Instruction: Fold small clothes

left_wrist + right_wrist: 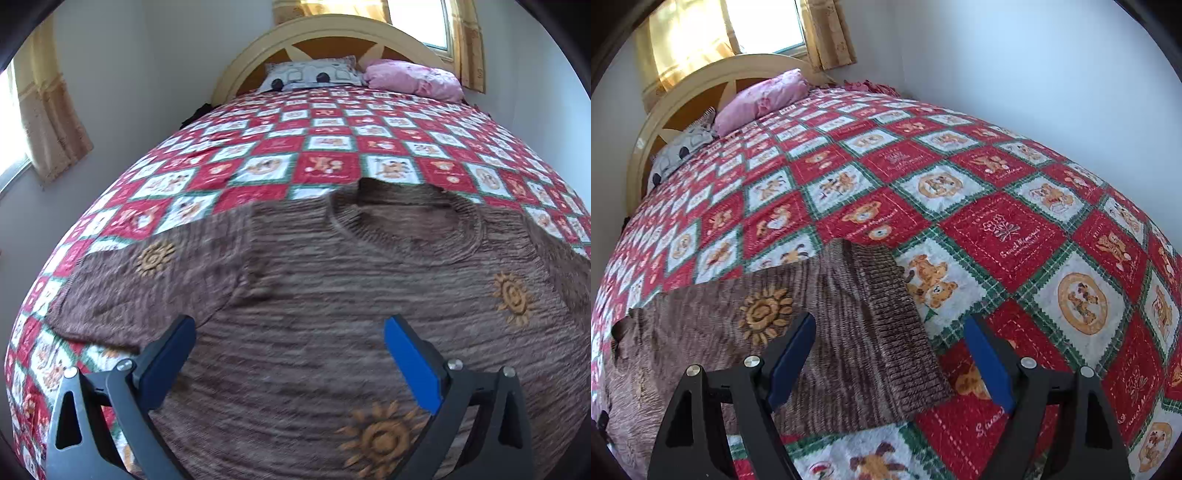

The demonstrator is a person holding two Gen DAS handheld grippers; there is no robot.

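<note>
My open right gripper hovers over the ribbed cuff of the brown knitted sun-patterned sweater; my left gripper gapes above its chest.

Home bedroom. A bed fills most of both views, covered with a red, white and green patchwork quilt printed with teddy bears. At the top centre of the left wrist view stands a curved cream headboard with a brown inset panel. Against it lie a grey patterned pillow and, just beside it to the right, a pink pillow. Yellow-beige curtains hang at a window on the left edge; another curtained window sits behind the headboard at the upper left of the right wrist view. Plain pale walls surround the bed closely. A brown knit sweater with sun motifs is spread flat on the quilt.
</note>
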